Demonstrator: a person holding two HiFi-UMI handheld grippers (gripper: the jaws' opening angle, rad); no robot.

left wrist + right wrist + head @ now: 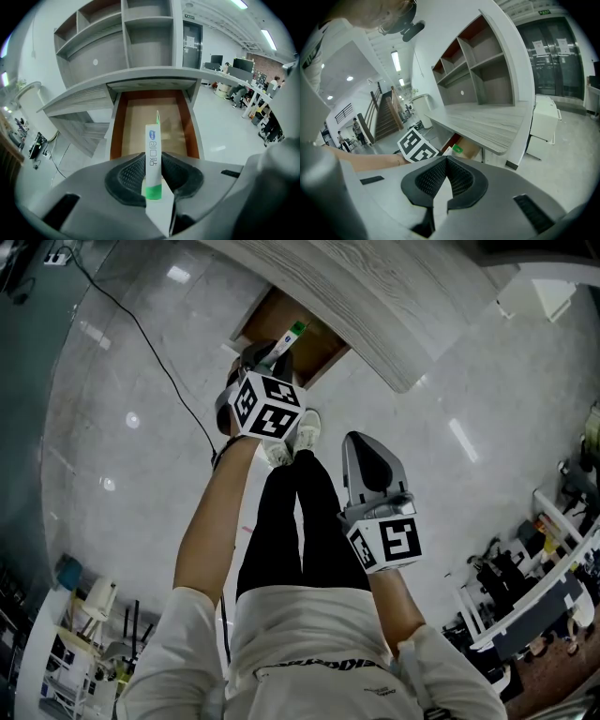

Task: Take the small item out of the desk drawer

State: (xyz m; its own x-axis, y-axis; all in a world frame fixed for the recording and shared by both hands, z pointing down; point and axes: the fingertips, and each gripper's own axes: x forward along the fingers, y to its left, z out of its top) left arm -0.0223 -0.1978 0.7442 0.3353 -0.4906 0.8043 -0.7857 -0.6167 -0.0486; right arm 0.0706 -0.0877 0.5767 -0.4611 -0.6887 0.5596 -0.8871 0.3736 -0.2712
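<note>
Polished grey floor [112, 390] lies beneath a pale wooden surface [375, 296] whose drawer [140, 117] stands open in the upper middle of the head view; the left claw [153, 164] is clenched on the small white-and-green box [152, 140] over that drawer, so the pick looks made and the next move calls for drawing it clear without slackening. Only the left gripper view shows the pads pinching the box and the drawer's brown lining; the right gripper view shows the right claw [446, 164] clenched on nothing.
</note>
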